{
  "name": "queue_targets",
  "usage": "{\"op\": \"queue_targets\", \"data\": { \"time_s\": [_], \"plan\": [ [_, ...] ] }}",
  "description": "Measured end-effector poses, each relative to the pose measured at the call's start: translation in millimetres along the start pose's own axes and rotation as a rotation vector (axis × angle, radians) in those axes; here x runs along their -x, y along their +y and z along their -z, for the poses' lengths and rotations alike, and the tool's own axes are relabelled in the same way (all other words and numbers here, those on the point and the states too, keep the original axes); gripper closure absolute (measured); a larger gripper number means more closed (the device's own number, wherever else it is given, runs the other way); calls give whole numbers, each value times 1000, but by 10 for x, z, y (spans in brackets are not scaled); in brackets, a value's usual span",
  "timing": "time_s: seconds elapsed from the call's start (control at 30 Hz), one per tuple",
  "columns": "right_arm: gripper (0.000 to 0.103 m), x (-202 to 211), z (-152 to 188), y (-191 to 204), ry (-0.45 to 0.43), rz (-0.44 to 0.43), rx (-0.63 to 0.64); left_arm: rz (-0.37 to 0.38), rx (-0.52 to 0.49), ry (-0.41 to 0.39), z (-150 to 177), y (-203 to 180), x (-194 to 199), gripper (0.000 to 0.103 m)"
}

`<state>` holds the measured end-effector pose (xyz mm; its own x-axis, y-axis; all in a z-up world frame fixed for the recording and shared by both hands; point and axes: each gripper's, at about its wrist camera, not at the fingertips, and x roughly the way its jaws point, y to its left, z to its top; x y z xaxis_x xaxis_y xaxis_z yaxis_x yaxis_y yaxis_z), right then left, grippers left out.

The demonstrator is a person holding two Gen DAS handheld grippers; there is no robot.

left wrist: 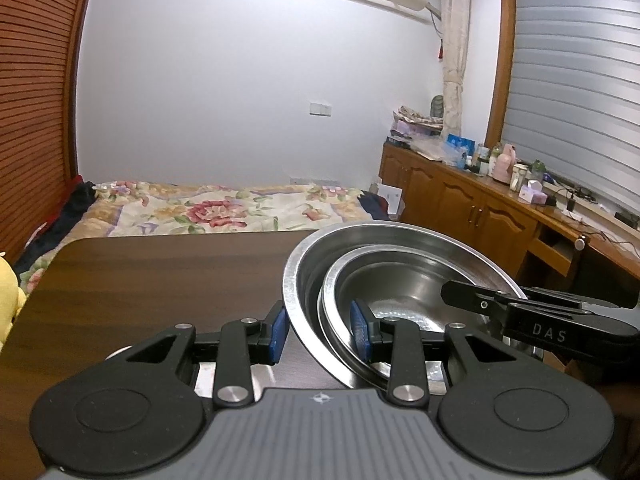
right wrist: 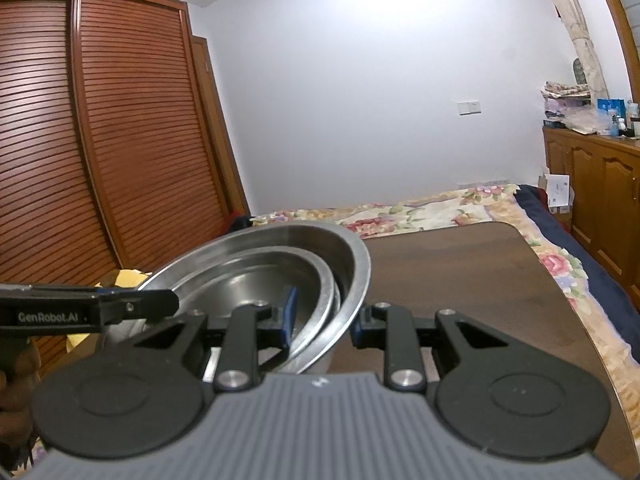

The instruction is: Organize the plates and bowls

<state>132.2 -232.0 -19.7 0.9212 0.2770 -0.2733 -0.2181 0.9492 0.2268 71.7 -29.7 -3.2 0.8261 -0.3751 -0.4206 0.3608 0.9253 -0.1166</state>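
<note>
Steel nested bowls gripped by left gripper, right gripper; above table, bed behind.

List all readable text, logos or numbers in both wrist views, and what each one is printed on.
"DAS": white letters on the side of the right gripper, seen from the left wrist.
"GenRobot.AI": white letters on the side of the left gripper, seen from the right wrist.
Small emblem on each gripper's grey housing: no letters legible.
Boxes and bottles on the wooden cabinet: print too small to read.
Nested steel bowls: no markings.

Two, maybe three nested steel bowls; two grippers
</note>
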Motion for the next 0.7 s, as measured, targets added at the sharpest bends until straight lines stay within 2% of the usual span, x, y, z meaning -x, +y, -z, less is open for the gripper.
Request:
{"op": "queue_targets", "data": {
  "time_s": [0.33, 0.7],
  "plan": [
    [75, -57, -38, 197, 8, -44, 23, -41, 10, -13, -15, 250, 196, 67],
    [75, -262, 16, 536, 54, -117, 56, -107, 42, -19, 25, 646, 340, 67]
  ]
}}
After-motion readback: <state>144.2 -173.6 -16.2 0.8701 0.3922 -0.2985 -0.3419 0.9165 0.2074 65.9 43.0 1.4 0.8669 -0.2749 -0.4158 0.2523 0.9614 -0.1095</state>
